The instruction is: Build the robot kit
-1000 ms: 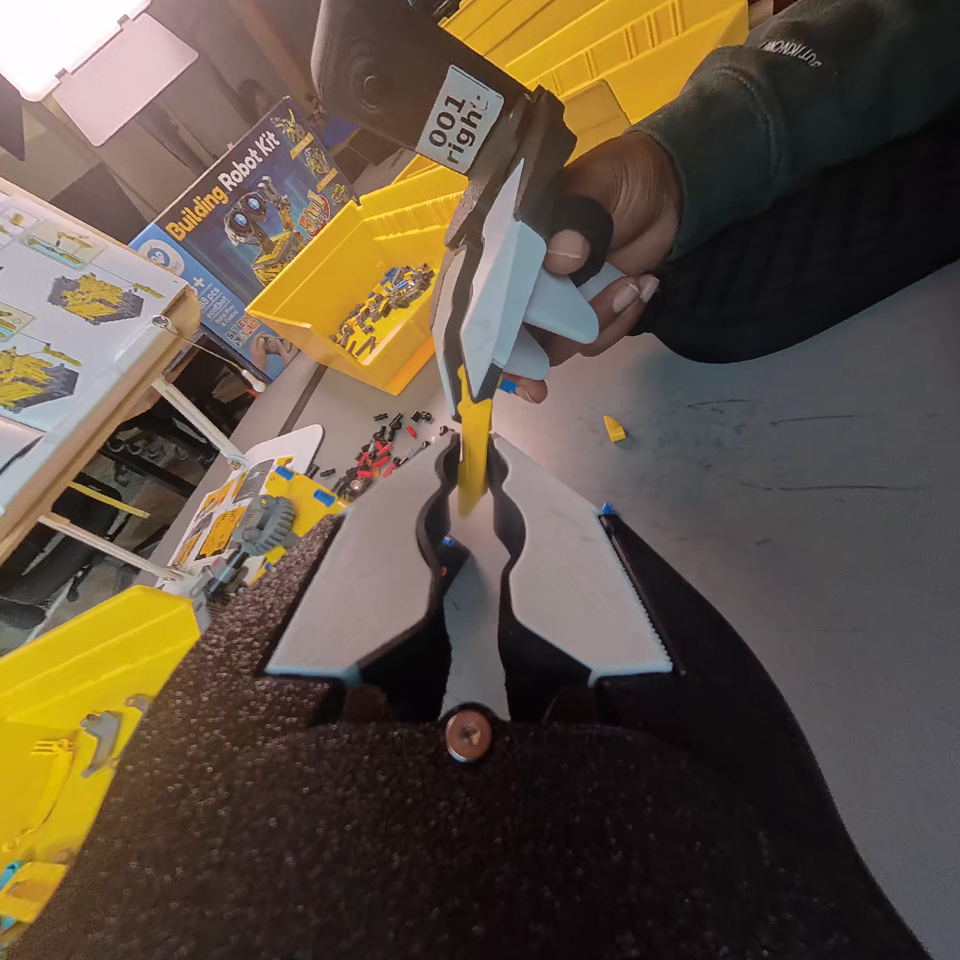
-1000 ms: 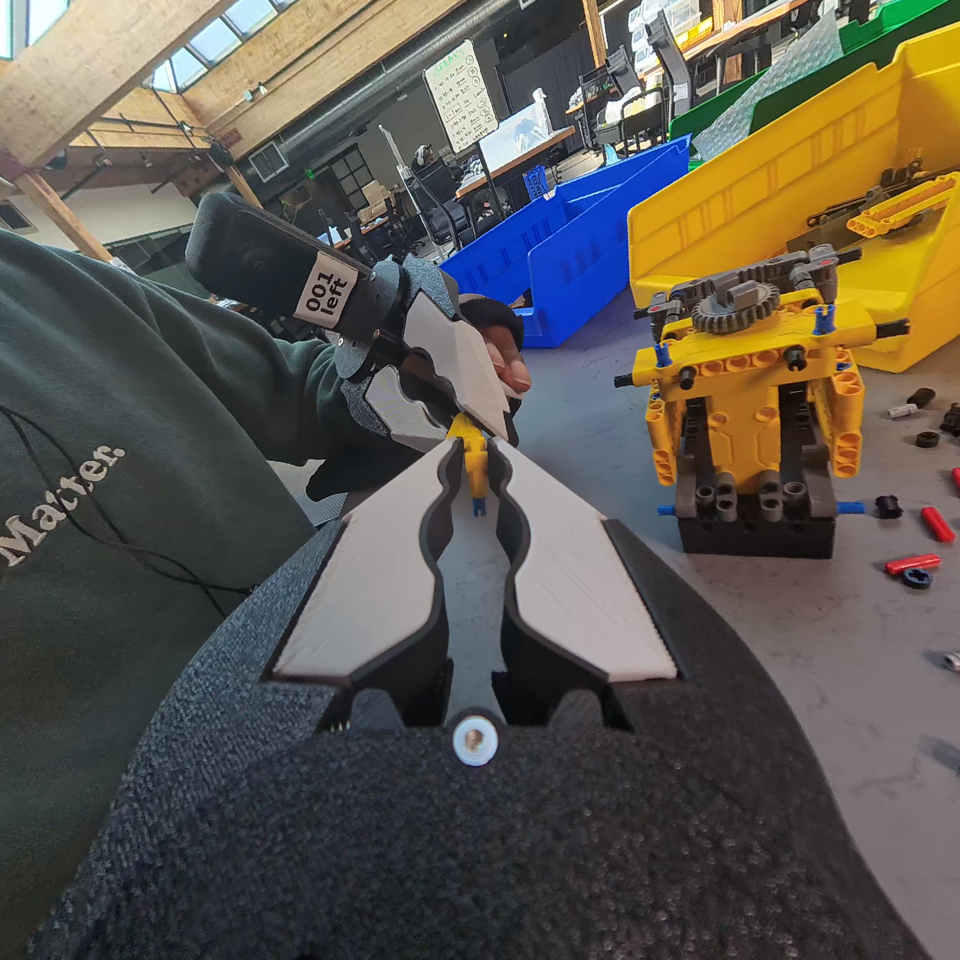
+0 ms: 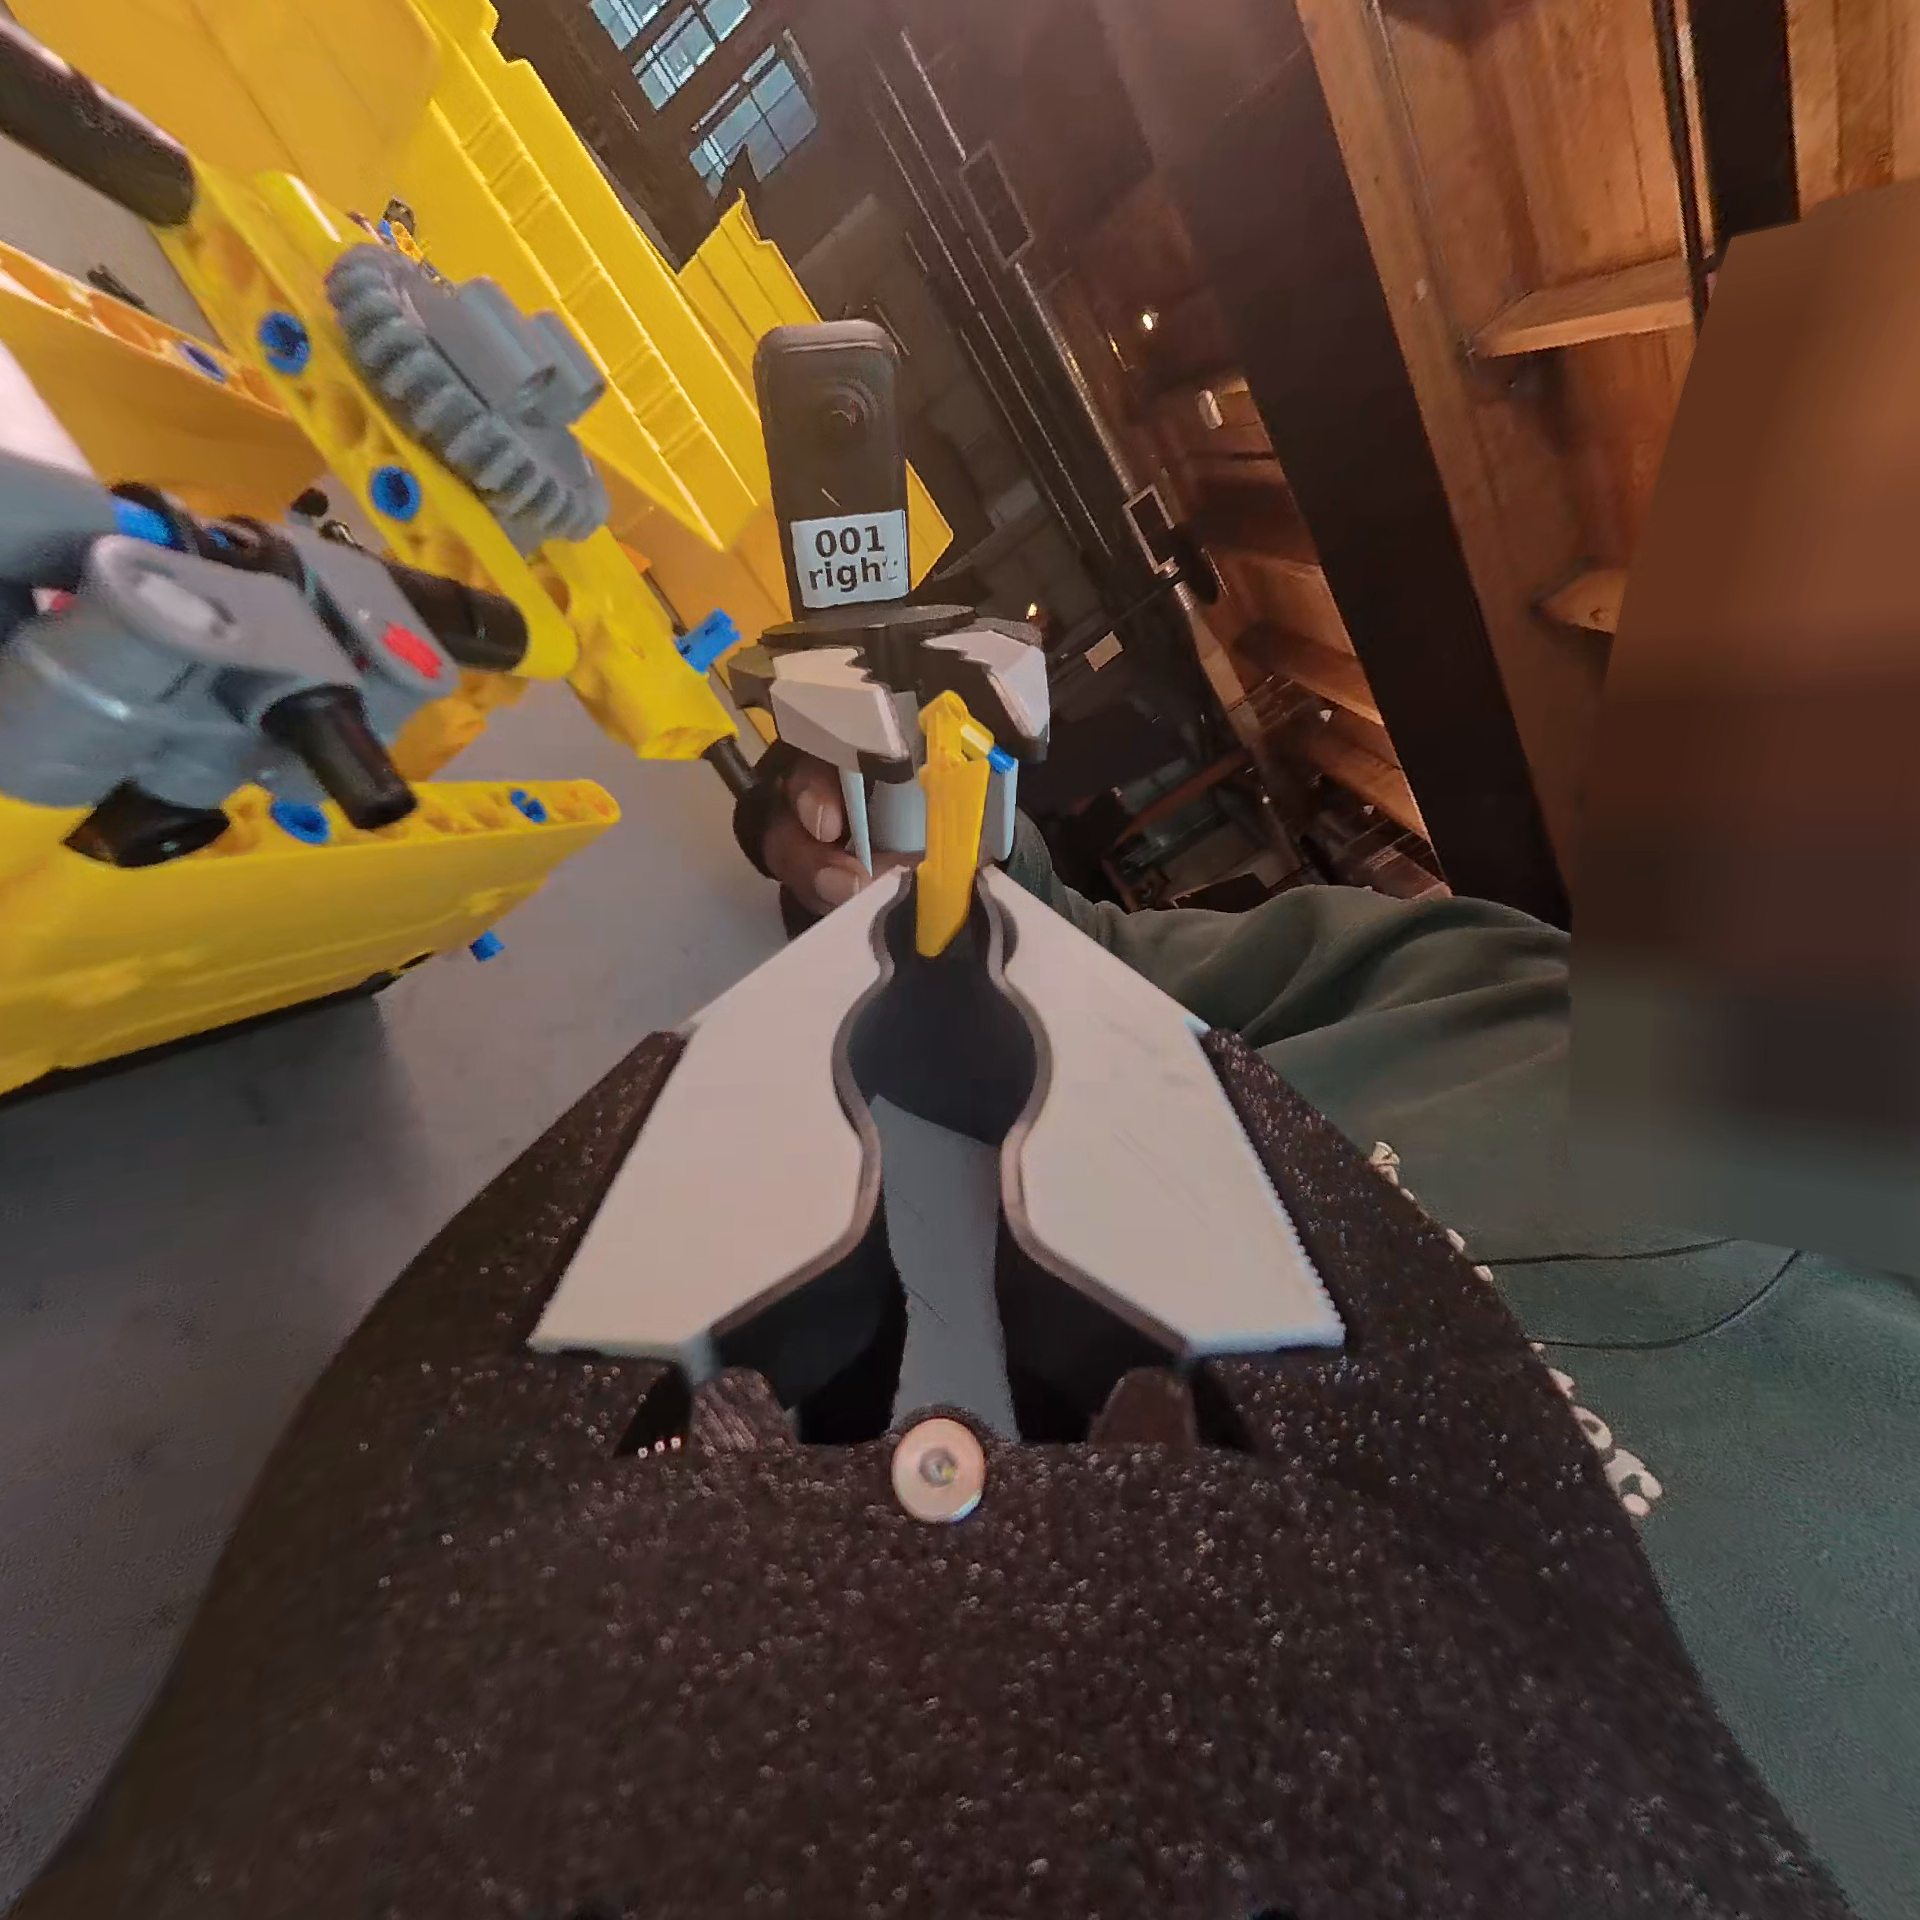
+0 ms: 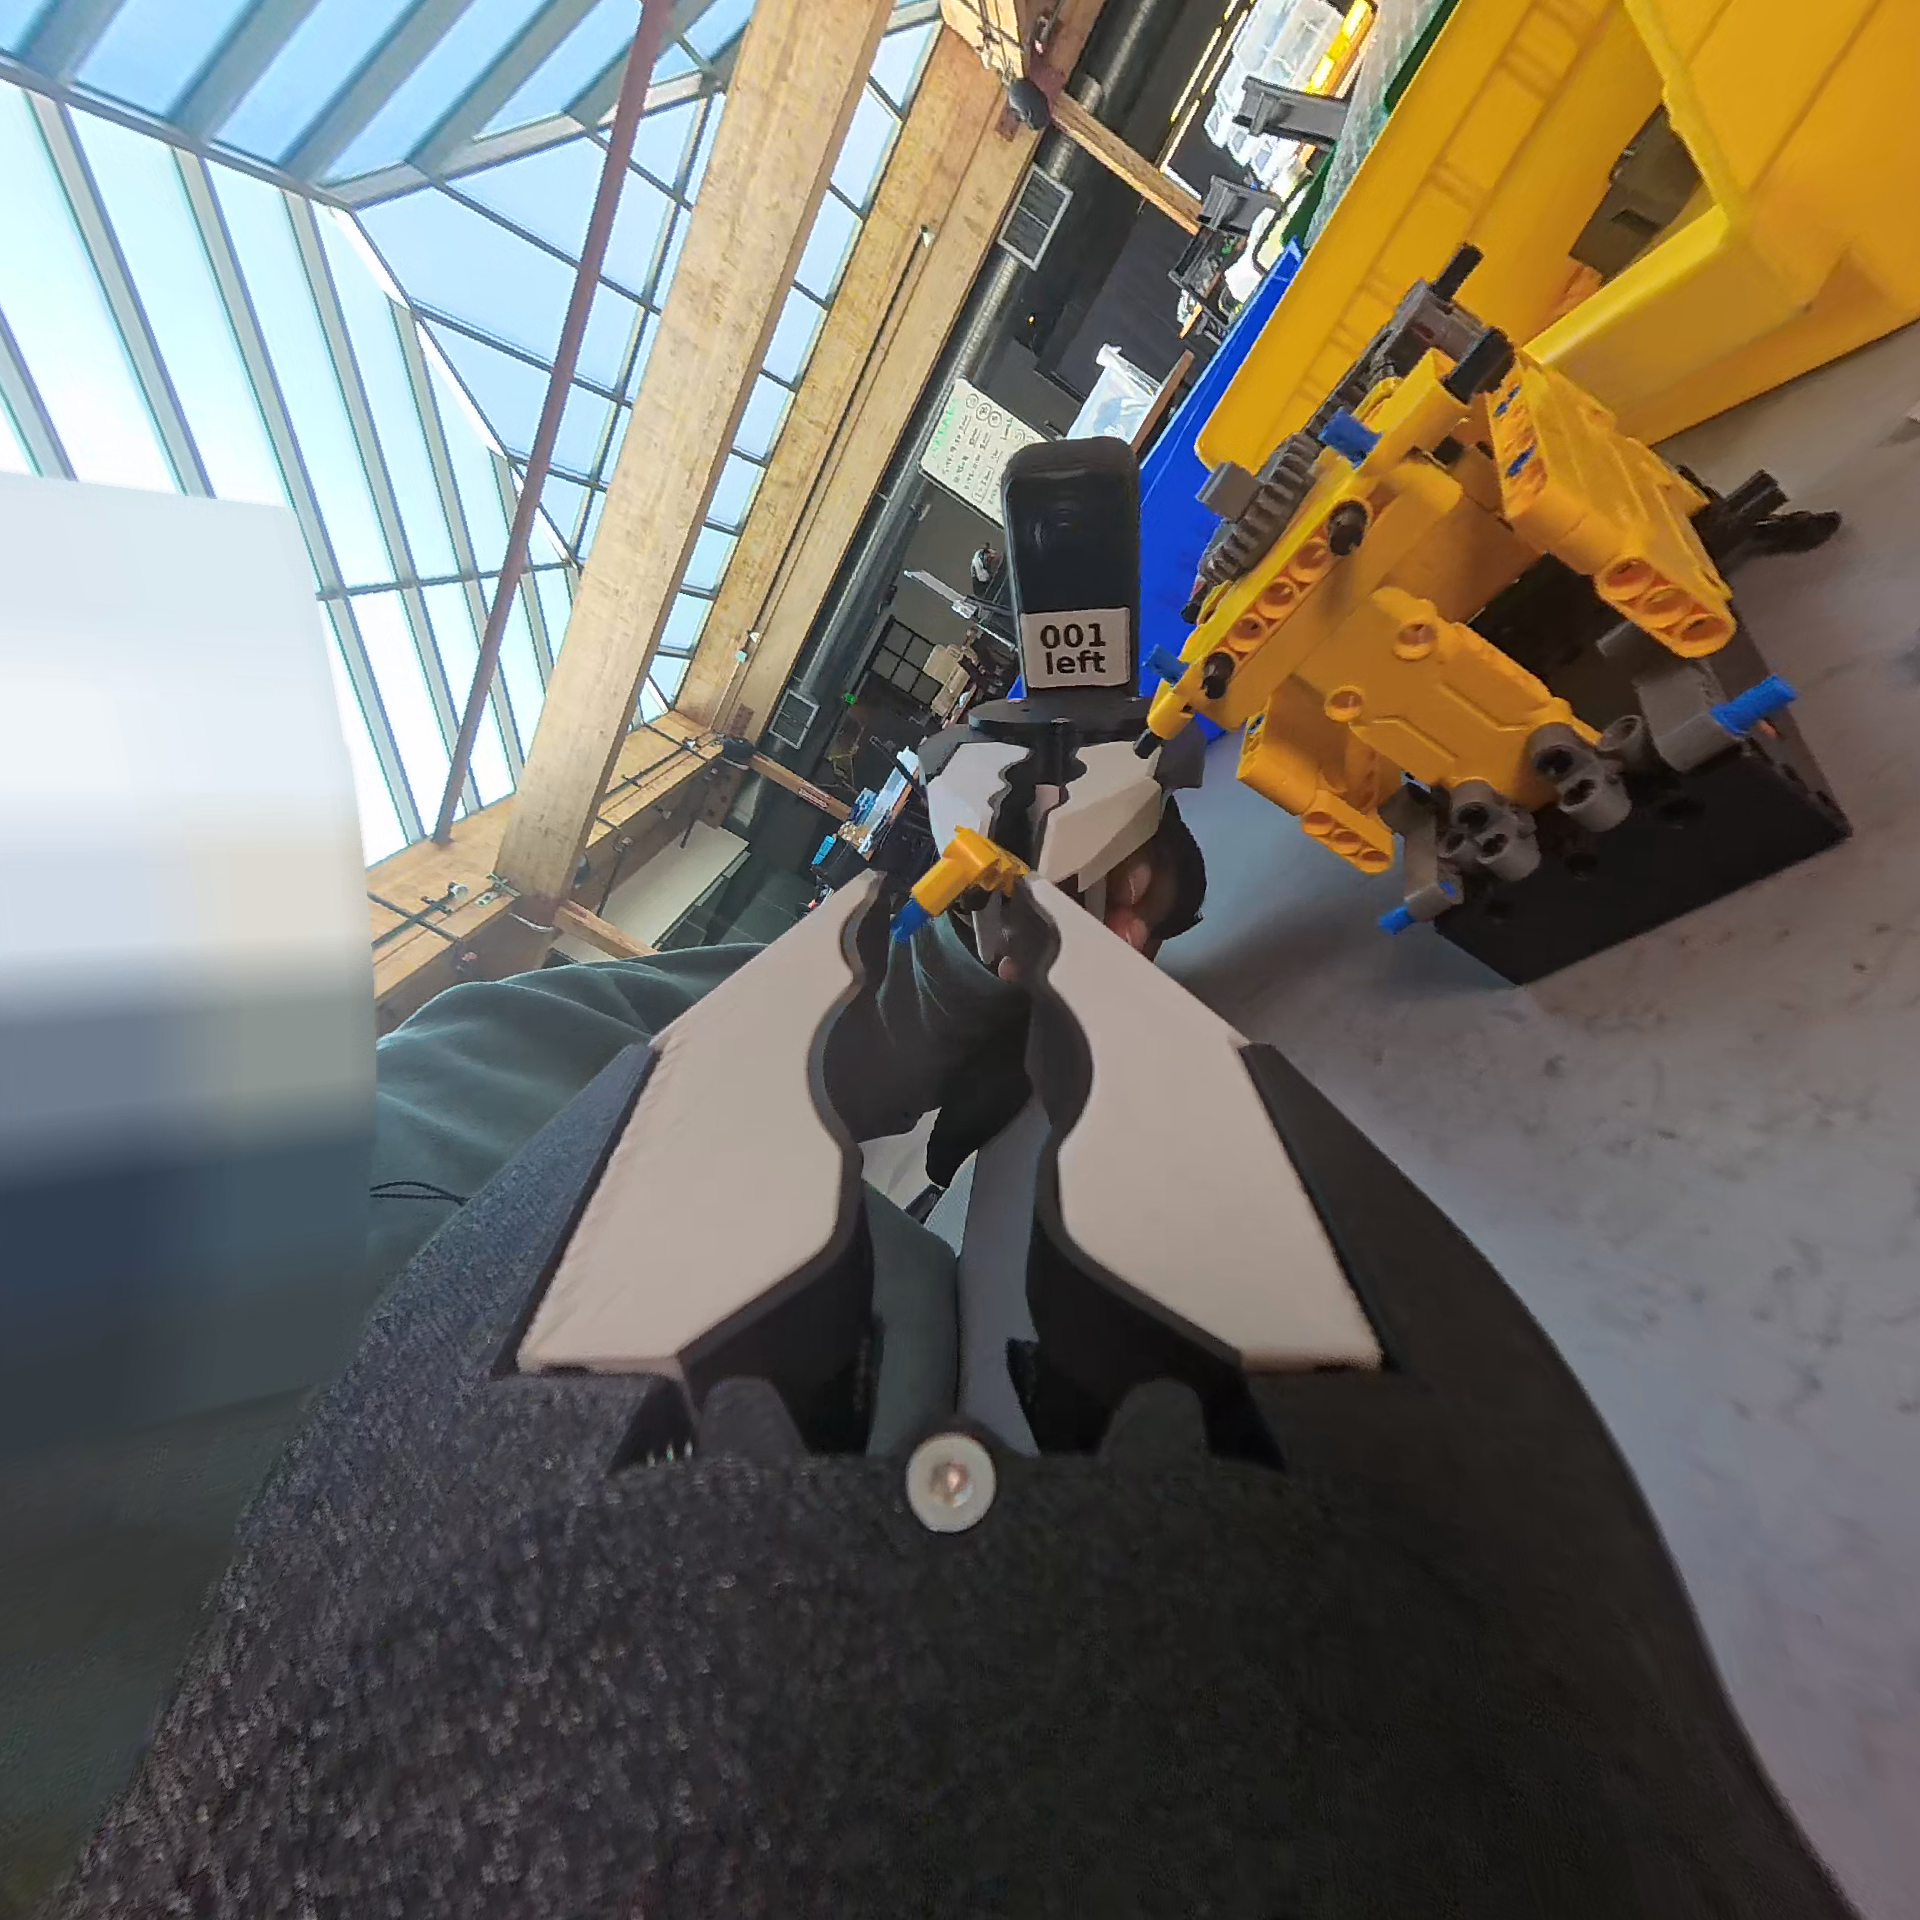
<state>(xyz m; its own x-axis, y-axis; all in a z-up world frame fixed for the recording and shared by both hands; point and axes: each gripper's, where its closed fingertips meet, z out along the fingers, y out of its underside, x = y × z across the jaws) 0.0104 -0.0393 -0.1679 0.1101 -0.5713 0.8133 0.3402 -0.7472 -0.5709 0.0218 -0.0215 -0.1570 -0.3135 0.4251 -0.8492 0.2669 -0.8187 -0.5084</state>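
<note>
My left gripper [image 3: 940,902] is shut on the lower end of a long yellow brick piece [image 3: 948,831] and holds it above the grey table [image 3: 312,1143]. In the right wrist view my right gripper [image 4: 951,891] faces it, with jaws parted on either side of the piece's yellow head [image 4: 961,868], which carries a blue pin [image 4: 906,920]. A gap shows beside the left finger. The left view shows the right gripper [image 3: 961,743] spread around the piece's top. A yellow, grey and black brick model [image 4: 1455,675] stands on the table to the right.
The model [image 3: 416,520] lies close on the left in the left view. Yellow bins [image 4: 1558,208] and a blue bin [image 4: 1174,488] stand behind it. The person's green sleeve [image 3: 1351,987] lies behind the piece. Wooden beams and a glass roof are overhead. Left and right tips are no more than a few centimetres apart.
Both grippers have swung round with the yellow piece between them and now tilt upward. The right jaws have widened around the piece. The model is now much closer to the left gripper.
</note>
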